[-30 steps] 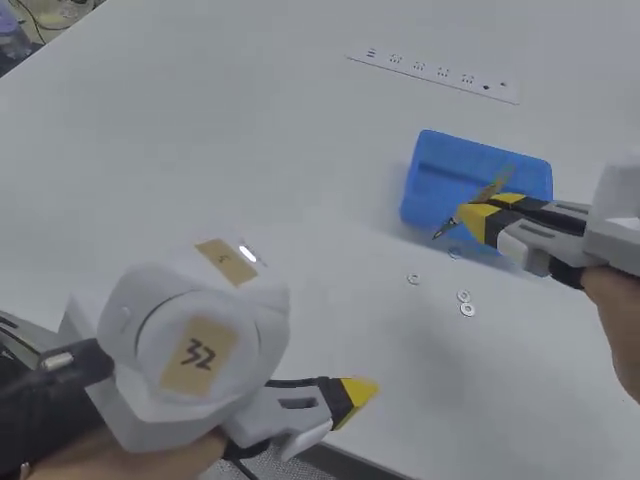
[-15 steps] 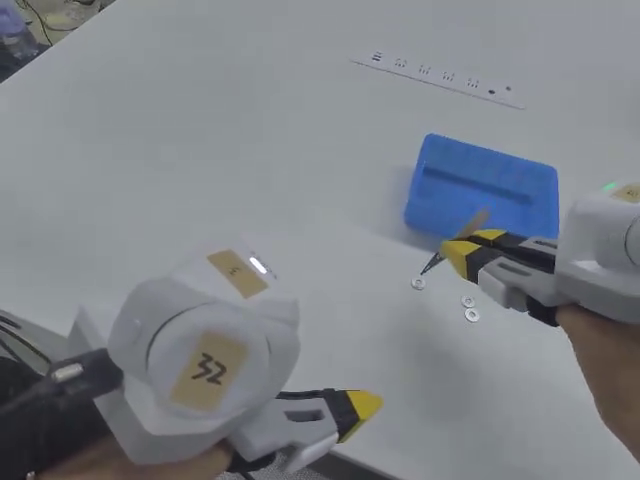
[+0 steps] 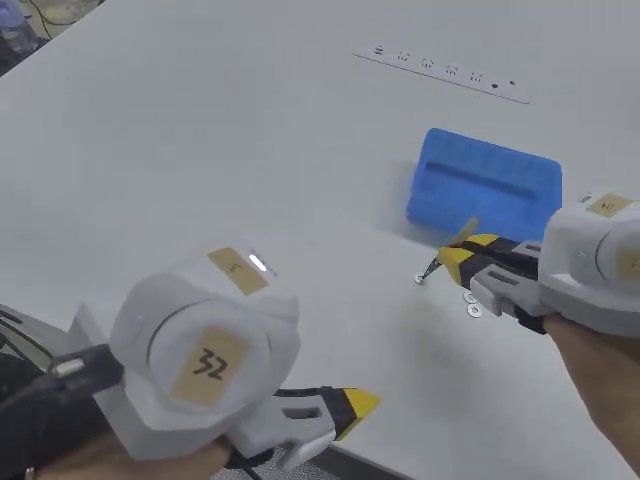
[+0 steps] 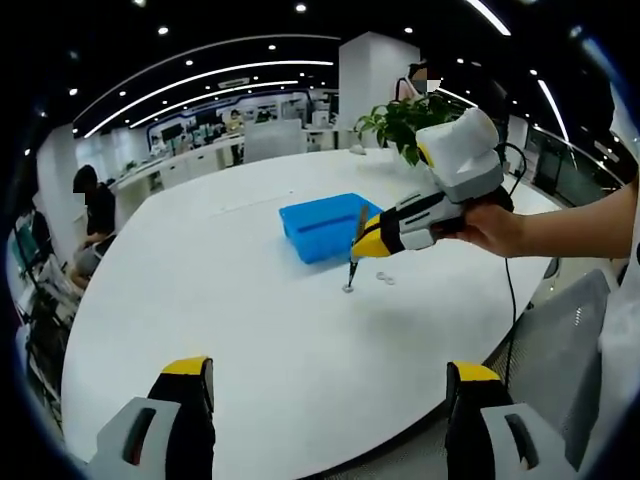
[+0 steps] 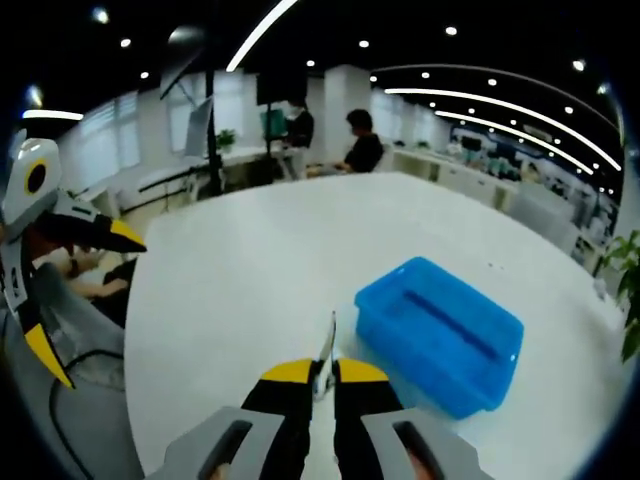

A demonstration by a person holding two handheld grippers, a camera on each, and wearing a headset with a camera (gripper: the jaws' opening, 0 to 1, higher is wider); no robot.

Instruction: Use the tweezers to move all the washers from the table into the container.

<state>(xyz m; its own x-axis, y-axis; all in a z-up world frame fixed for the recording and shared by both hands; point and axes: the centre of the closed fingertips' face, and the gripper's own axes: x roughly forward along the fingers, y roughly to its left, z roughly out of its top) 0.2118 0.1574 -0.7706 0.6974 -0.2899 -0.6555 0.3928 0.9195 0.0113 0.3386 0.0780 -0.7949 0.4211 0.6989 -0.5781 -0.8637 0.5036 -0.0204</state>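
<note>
Bright, even light comes down from ceiling lights [image 4: 301, 8] at the top of both gripper views. The white table [image 3: 200, 130] glows pale, with only soft, faint shadows. The gripper views bend round at their edges. The head view looks slightly blurry.

Handwritten "32" — on a tan label [image 3: 208, 366] stuck to the white left gripper [image 3: 352, 406].

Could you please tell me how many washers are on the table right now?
3. One washer lies at the tip of the tweezers; the other two lie together beside the right gripper, near the blue container. The gripper may hide more.
</note>
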